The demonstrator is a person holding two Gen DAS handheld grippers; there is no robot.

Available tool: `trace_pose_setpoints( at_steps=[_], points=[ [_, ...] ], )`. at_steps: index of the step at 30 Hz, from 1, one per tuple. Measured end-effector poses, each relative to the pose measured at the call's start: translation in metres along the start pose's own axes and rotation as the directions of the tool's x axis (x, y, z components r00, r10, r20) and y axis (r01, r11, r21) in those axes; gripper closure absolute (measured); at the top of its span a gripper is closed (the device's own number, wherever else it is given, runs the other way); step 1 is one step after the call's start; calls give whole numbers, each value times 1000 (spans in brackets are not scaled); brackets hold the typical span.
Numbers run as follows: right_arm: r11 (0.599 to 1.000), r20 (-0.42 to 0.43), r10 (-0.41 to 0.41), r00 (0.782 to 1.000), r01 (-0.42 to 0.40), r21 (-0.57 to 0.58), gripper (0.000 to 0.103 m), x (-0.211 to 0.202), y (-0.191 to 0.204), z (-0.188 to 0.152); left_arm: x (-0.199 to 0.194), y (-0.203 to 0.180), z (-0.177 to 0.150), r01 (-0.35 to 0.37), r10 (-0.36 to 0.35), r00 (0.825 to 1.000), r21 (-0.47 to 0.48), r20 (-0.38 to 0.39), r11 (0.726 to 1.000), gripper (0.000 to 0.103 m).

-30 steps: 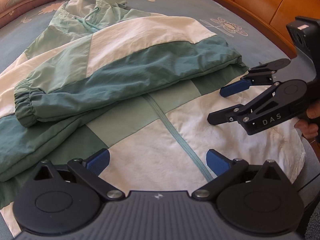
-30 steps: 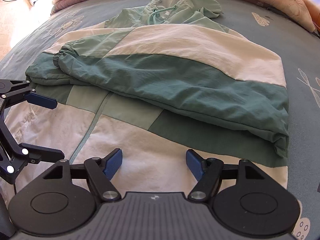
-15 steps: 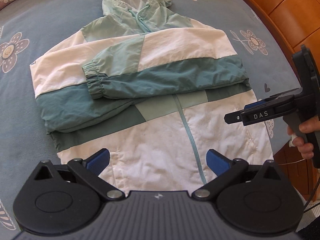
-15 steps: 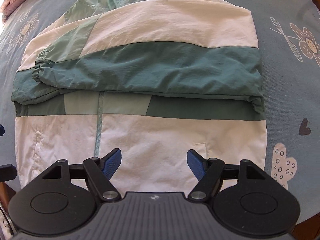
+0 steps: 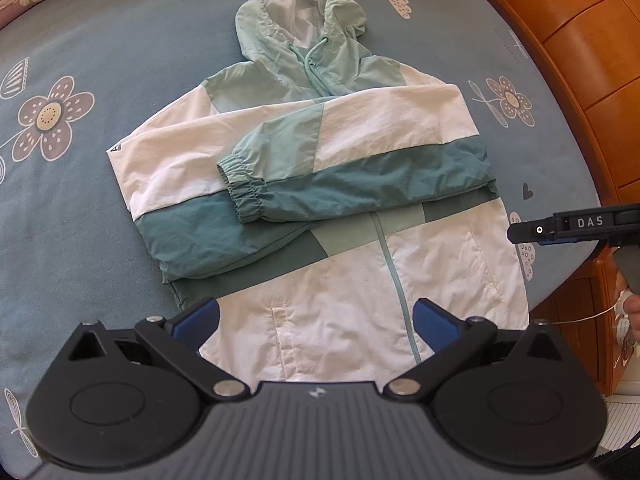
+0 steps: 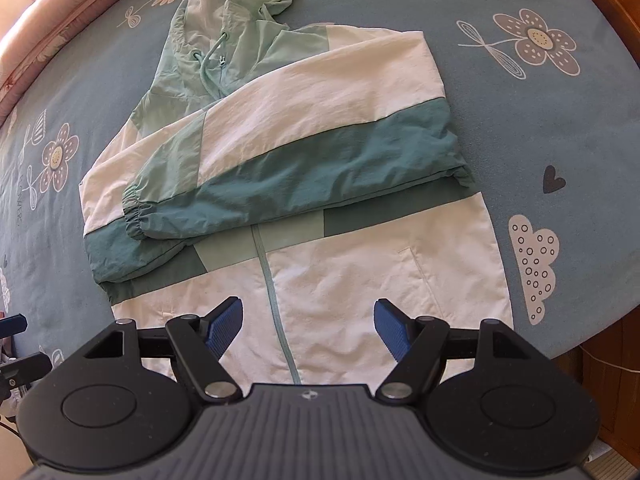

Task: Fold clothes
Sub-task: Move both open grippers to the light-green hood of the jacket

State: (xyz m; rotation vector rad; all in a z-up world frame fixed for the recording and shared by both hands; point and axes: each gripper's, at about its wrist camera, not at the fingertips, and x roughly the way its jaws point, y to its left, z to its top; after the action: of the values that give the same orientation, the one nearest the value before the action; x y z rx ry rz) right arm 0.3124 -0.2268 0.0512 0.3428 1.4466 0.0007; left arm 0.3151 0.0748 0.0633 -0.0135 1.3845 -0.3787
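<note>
Our left claw (image 5: 316, 322) stands wide, its blue pads (image 5: 198, 320) well apart and gripping nothing, hovering above the hem end of the jacket (image 5: 348, 280); our right claw (image 6: 308, 326) is just as wide and just as empty, poised over the same hem near the zip (image 6: 276, 308); in the left wrist view the right claw appears side-on beyond the jacket's pocket edge, clear of the cloth, with a hand (image 5: 632, 308) on its grip below. The jacket lies flat, front up, on the bed (image 5: 80, 240), which wears a blue-grey sheet printed with flowers; its hood (image 5: 300, 20) points away from both claws; one sleeve (image 5: 360, 172) is folded across the jacket's chest, its elastic cuff (image 5: 244, 188) resting on the jacket's body; the other sleeve (image 5: 176, 184) lies folded beneath it, along the jacket's far side from the right claw; the white lower panels of the jacket lie smooth and uncovered. Past the jacket, on the right claw's side, a wooden bed frame (image 5: 580, 60) curves around the bed's edge.
</note>
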Motion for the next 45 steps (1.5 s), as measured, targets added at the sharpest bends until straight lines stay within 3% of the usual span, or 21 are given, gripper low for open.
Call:
trace_pose_setpoints(
  at_steps=[4,8,10,16,18,21,26,31,35,39,43,44,45],
  points=[
    [998,21,40,999,-39,-51,30,3,-16,27,13,-8,22,-17,17,1000,-104,1,994,1],
    [991,17,90,996,-87,-103,44,17,-35,73,21,-9,36,-8,14,1000,-227,25,974,1],
    [987,21,123,992,-121,-105,49,26,-43,99,28,-7,43,8,5,999,-283,44,959,2],
    [969,31,224,974,-219,-115,49,52,-68,177,52,36,94,72,-26,994,-444,110,893,4],
    [961,34,257,966,-252,-118,49,61,-76,203,61,50,120,81,-23,991,-438,134,895,4],
    [945,42,306,951,-298,-133,49,75,-83,245,83,69,177,53,14,985,-375,174,926,4],
    [923,98,371,923,-355,-145,48,107,-65,324,126,104,263,91,-9,973,-345,232,934,4],
    [909,149,417,897,-408,-89,47,151,-46,396,166,134,326,121,-26,961,-336,276,934,4],
    [913,155,408,900,-405,-52,47,190,-33,432,200,154,359,145,-38,957,-360,289,922,9],
    [914,134,405,904,-400,-64,47,218,-22,440,231,156,378,130,-43,963,-317,268,939,14],
    [896,123,441,889,-429,-116,48,228,-6,445,243,150,386,111,-38,960,-257,276,960,14],
    [894,114,443,889,-430,-125,50,230,-2,447,243,150,387,111,-39,960,-250,277,962,14],
    [892,104,445,889,-430,-139,59,231,3,449,243,149,388,116,-45,960,-246,278,962,14]
  ],
)
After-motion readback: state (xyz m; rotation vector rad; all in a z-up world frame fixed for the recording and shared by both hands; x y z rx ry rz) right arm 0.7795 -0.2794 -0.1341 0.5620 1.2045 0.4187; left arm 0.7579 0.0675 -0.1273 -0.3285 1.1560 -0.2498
